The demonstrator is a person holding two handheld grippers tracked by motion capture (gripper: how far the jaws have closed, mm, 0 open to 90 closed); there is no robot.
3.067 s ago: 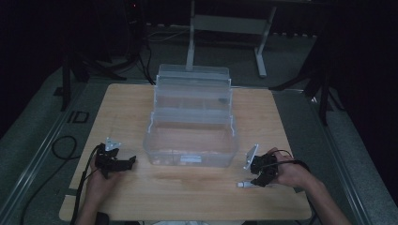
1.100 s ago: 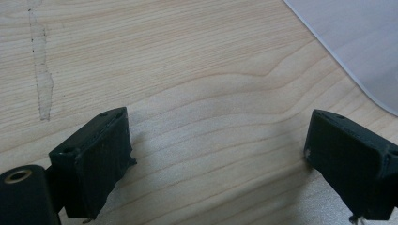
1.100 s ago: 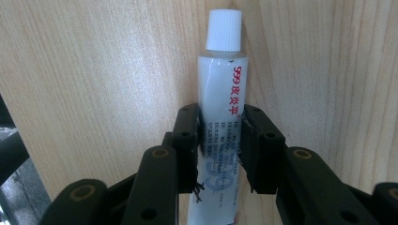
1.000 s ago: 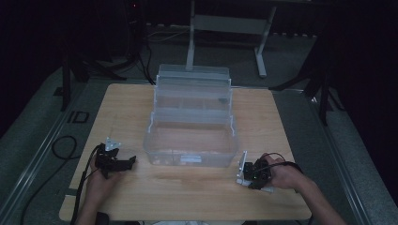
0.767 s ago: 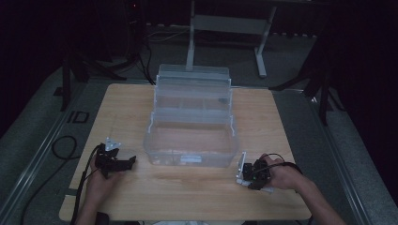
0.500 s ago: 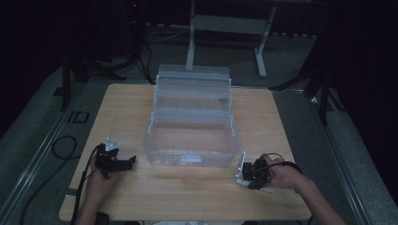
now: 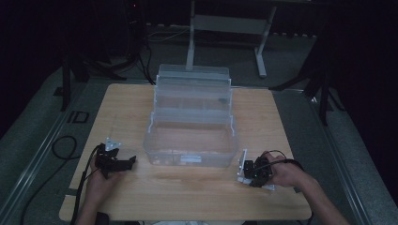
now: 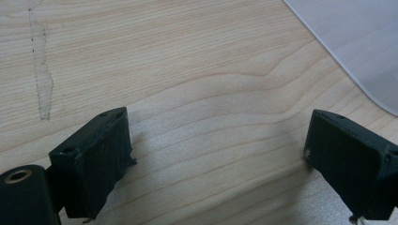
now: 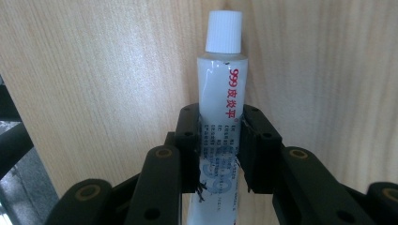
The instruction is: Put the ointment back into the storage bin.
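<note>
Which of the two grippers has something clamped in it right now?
The right gripper: its jaws are shut on a white tube with a white cap. The left gripper stands open over bare table.

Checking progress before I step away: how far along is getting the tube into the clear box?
Done: the right tool is shut on the white tube, near the table's front edge. In hand: nothing is lifted yet. Left: carrying the tube to the open clear box. The left tool rests open, holding nothing.

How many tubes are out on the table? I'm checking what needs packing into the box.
1: a white-capped tube clamped in the right gripper near the table's front right; others could be hidden inside the clear box.
</note>
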